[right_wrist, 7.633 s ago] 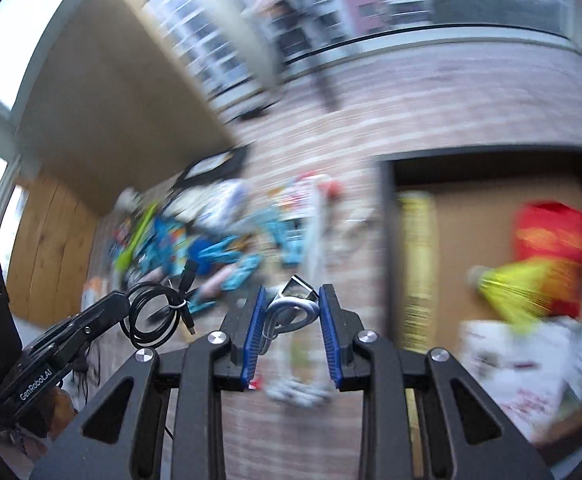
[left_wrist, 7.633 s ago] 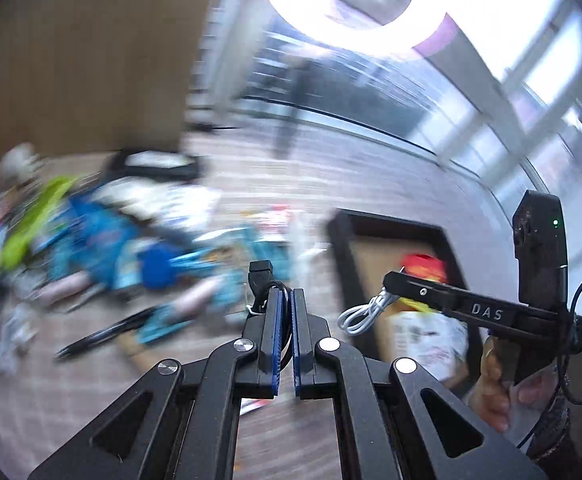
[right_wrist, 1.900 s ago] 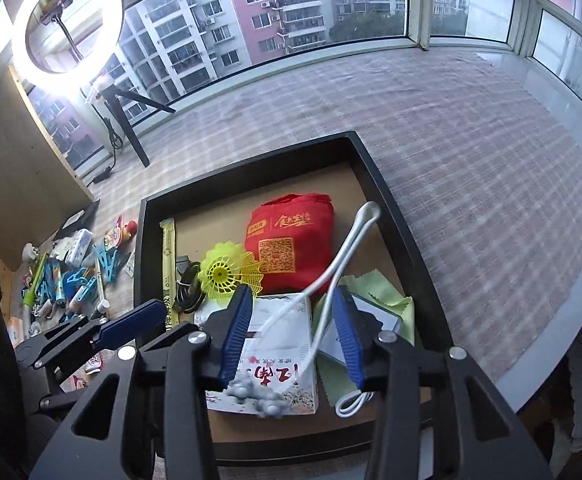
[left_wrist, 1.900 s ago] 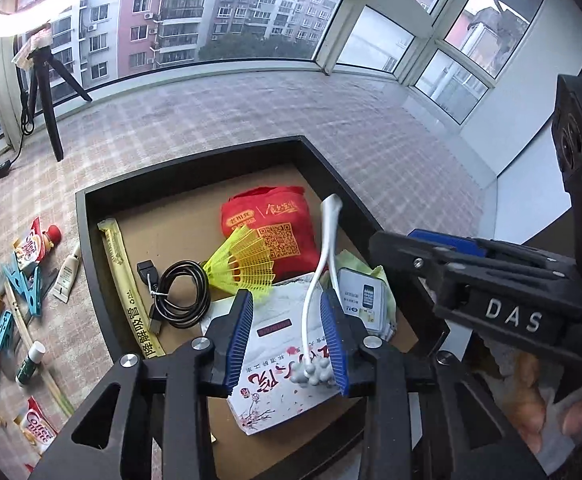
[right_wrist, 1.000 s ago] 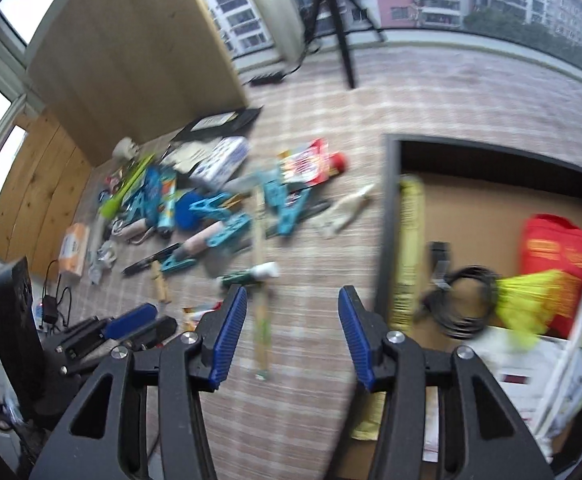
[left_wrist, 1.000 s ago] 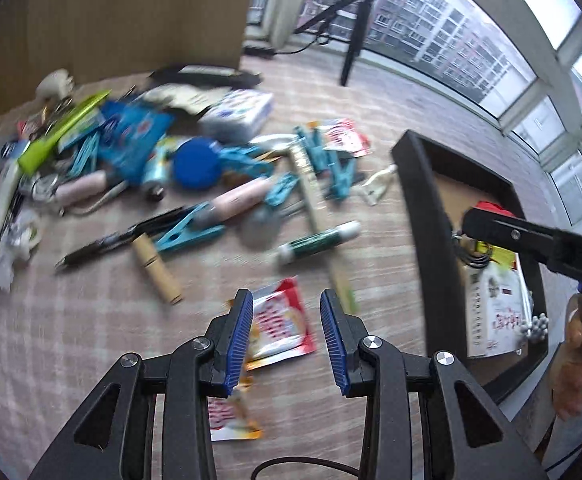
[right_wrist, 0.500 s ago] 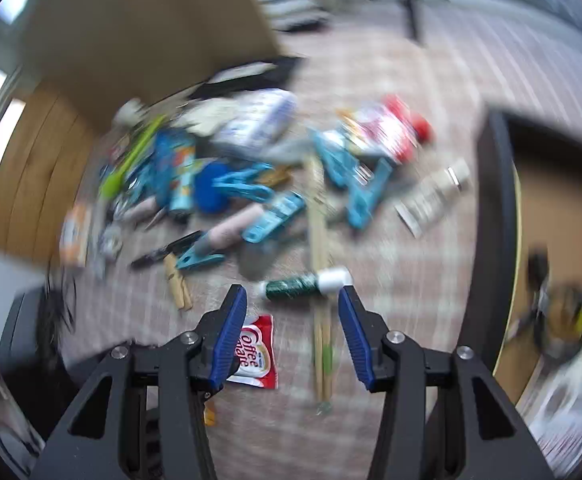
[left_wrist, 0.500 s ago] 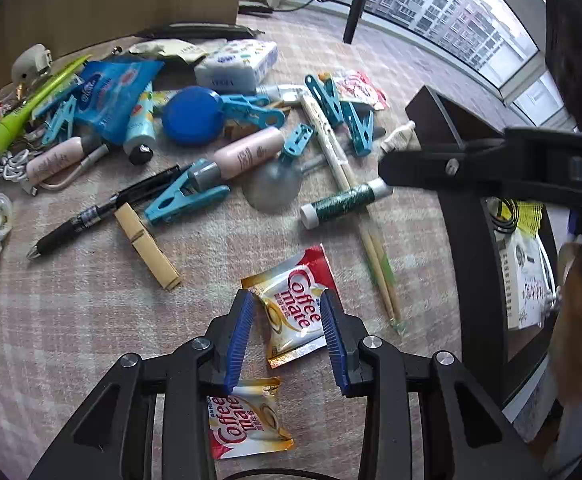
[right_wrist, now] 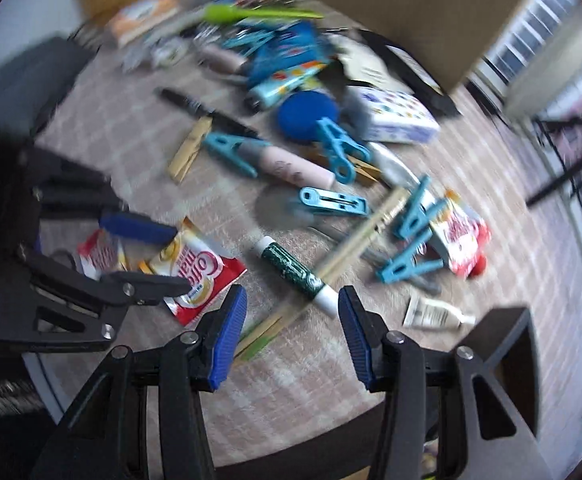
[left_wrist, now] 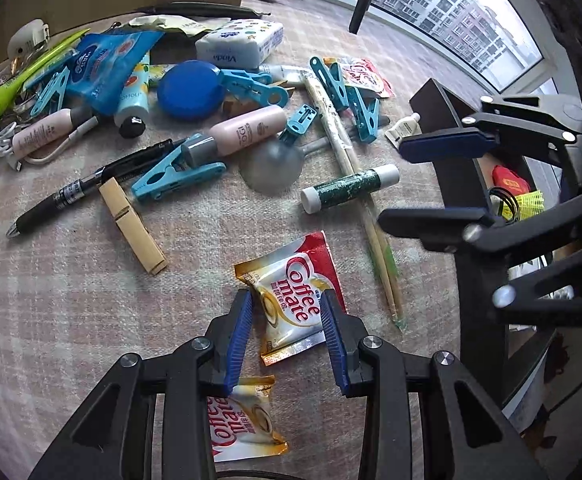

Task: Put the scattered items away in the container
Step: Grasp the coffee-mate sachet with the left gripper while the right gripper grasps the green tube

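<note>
While the right gripper (right_wrist: 293, 312) gapes above a glue stick (right_wrist: 297, 276), the spread left gripper (left_wrist: 287, 312) straddles a creamer sachet (left_wrist: 291, 292).

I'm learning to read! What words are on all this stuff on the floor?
"Coffee mate": sachet between the left gripper fingers.
"Coffee mate": second sachet, seen upside down.
"Vinda": tissue pack.
"OMOLI": partly hidden tube.
Pink bottle: too small.
Right wrist view: blurred.

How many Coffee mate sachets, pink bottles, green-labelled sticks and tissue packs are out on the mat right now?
Coffee mate sachets: 2
Pink bottles: 2
Green-labelled stick: 1
Tissue pack: 1
Total: 6
</note>
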{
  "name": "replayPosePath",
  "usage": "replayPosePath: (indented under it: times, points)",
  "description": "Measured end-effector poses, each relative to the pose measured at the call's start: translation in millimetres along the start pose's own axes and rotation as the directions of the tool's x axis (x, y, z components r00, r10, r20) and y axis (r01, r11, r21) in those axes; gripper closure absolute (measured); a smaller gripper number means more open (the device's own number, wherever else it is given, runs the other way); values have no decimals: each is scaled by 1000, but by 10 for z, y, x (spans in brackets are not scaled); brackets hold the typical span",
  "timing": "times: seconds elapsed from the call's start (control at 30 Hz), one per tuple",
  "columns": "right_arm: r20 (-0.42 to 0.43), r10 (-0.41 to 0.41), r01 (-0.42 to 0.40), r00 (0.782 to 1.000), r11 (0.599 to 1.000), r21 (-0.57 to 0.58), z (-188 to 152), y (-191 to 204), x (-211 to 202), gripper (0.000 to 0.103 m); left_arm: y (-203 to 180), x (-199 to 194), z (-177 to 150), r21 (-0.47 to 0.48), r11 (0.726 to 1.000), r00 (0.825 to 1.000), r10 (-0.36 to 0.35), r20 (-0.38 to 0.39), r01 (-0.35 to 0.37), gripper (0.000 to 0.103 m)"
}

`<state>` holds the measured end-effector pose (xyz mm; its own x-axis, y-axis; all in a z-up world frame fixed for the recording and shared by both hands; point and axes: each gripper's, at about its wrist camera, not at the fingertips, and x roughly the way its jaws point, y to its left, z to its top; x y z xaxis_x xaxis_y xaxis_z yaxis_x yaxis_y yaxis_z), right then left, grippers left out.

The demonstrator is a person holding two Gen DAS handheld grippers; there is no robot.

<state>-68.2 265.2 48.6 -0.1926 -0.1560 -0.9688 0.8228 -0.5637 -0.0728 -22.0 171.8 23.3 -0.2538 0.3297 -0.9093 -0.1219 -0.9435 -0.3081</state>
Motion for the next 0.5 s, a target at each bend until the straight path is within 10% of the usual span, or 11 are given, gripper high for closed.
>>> replayPosePath:
  times: [0.5]
  points:
    - [-32,36,-42,999,981,-188,138,-47,298,68,-99,-19,-92,1,998,996,70,53,-70,79]
